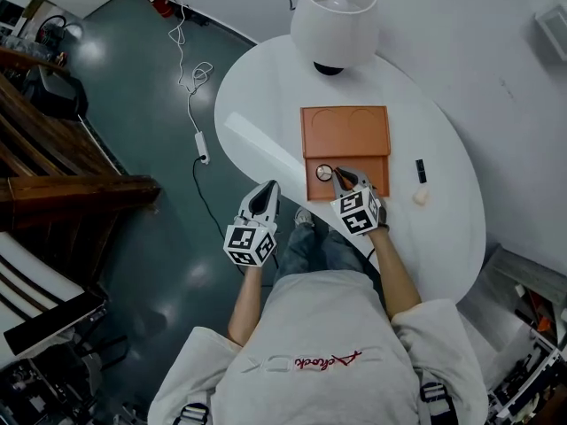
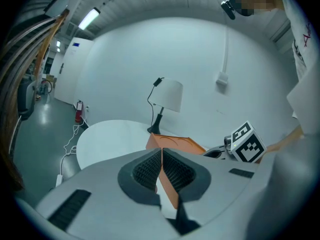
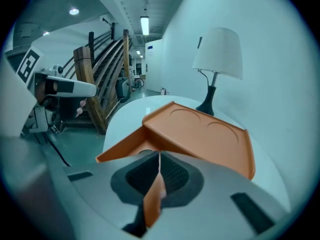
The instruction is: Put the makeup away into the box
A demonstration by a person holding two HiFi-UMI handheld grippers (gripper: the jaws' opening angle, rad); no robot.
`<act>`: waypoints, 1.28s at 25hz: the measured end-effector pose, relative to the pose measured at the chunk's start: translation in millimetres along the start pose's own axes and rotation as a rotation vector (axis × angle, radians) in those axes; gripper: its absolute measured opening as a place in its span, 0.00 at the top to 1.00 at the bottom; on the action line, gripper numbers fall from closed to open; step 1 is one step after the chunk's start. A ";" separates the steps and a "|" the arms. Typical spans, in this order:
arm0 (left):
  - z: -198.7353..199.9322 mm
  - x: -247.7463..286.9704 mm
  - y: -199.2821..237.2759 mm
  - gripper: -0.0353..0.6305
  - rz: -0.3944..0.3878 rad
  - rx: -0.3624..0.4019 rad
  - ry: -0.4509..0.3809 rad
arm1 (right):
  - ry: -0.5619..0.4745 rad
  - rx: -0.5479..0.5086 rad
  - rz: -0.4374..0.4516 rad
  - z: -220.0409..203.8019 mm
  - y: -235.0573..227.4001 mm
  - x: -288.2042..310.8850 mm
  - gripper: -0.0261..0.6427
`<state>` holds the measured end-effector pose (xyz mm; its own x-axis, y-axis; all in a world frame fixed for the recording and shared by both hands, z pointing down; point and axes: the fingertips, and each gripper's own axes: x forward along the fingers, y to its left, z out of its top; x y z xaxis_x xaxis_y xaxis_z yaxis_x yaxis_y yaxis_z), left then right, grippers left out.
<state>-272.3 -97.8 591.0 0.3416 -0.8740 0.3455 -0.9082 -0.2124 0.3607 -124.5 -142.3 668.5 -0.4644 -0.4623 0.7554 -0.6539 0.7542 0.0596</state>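
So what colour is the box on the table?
Orange all over. The box shows best in the right gripper view.

This looks like a staged corner of a lab or studio hall, not a home. A white oval desk (image 1: 266,87) with a lamp (image 1: 335,16) at 12 o'clock stands on a glossy dark floor (image 1: 133,87). A power cable (image 1: 190,104) trails at 10 o'clock, a wooden staircase (image 3: 107,74) rises at 9 o'clock, and strip lights (image 3: 144,24) hang overhead.

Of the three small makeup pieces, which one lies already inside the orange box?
The round, dark-rimmed one, in the orange box by the right claw. The black stick and the pale piece lie on the white table.
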 end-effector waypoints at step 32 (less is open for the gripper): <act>-34.9 97.2 -234.8 0.92 -0.517 0.207 0.165 | -0.136 0.561 -0.469 -166.4 -135.4 -187.7 0.93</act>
<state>-17.4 -117.6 570.2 0.7716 -0.5578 0.3059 -0.6359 -0.6891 0.3475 150.6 -80.1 627.2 -0.1076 -0.7586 0.6426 -0.9916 0.1289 -0.0139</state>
